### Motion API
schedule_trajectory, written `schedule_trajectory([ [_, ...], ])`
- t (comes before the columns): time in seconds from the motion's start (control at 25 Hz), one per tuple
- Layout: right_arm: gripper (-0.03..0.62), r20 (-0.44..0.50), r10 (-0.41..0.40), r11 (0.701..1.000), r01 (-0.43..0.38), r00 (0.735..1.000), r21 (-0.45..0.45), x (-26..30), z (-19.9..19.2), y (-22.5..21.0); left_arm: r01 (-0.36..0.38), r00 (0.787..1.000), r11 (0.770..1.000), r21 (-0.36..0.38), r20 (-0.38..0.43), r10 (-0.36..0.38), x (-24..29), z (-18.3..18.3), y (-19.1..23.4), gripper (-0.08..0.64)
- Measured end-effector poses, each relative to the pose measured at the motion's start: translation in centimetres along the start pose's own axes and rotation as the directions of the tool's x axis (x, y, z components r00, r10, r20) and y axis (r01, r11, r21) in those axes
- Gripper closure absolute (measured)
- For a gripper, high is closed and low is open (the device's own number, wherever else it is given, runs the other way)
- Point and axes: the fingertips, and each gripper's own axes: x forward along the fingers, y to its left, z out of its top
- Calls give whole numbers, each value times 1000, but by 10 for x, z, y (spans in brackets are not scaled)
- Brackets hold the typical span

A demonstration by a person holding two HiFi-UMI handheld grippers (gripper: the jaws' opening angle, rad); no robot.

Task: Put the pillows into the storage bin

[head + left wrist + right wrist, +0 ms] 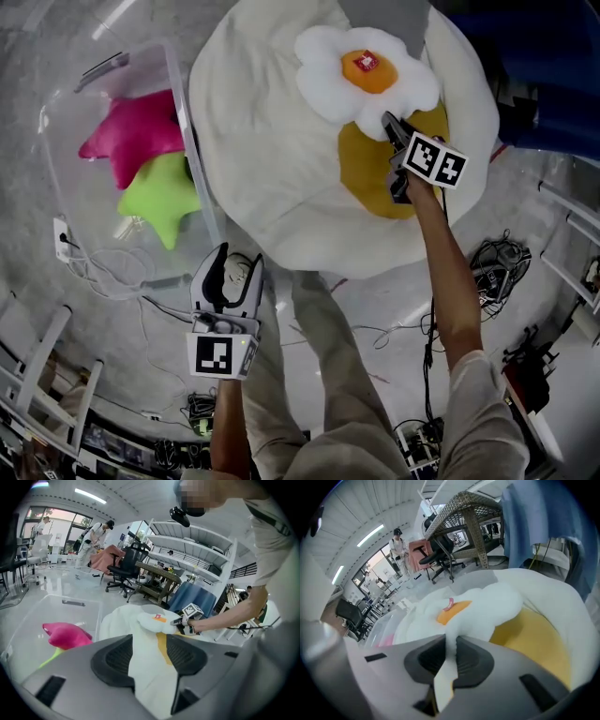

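— What is held by the right gripper [389, 124]?
— The small egg pillow [366, 75] is pinched by its white edge, over the large egg pillow [272, 178].
— And the left gripper [234, 264]?
— Its jaws are spread (nothing is gripped). A pink star pillow [136, 136] and a green star pillow [164, 192] are seen in the storage bin [178, 94].

Count of items in view.

- **Pillows, four:**
  - large fried-egg pillow [272, 178], one
  - small fried-egg pillow [367, 73], one
  - pink star pillow [136, 139], one
  - green star pillow [164, 195], one
- **Storage bin [58, 127], one:** clear-walled.
- **Grippers, two:** left gripper [236, 261] and right gripper [387, 122].
- **Marker cubes, two:** left marker cube [222, 356] and right marker cube [437, 159].
- **Black office chair [125, 566], one:** only this one is plainly seen.
- **Wicker table [474, 509], one.**
- **Background persons [96, 535], apparently two:** the distant figures are too small for a sure count.
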Motion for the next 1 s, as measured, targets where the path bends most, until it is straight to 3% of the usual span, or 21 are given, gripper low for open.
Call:
schedule_trajectory([
  [0.2, 565, -3, 31, 999, -31, 1000, -24, -45, -24, 33, -13, 999, 1000, 2, 35, 13, -16, 25, -4, 336],
  [0.4, 566, 5, 68, 998, -68, 998, 14, -77, -46, 67, -32, 997, 999, -8, 65, 33, -35, 39, -4, 336],
  [0.6, 568, 53, 143, 990, -144, 988, 4, -92, -39, 108, -54, 994, 998, -24, 96, 56, -50, 41, 5, 336],
  [0.84, 568, 114, 287, 958, -282, 951, -61, -110, -8, 183, -68, 993, 996, -50, 95, 73, -67, 35, 9, 336],
  [1.0, 568, 86, 408, 908, -394, 909, -146, -103, -11, 261, -114, 982, 990, -84, 140, 125, -96, 33, 31, 336],
])
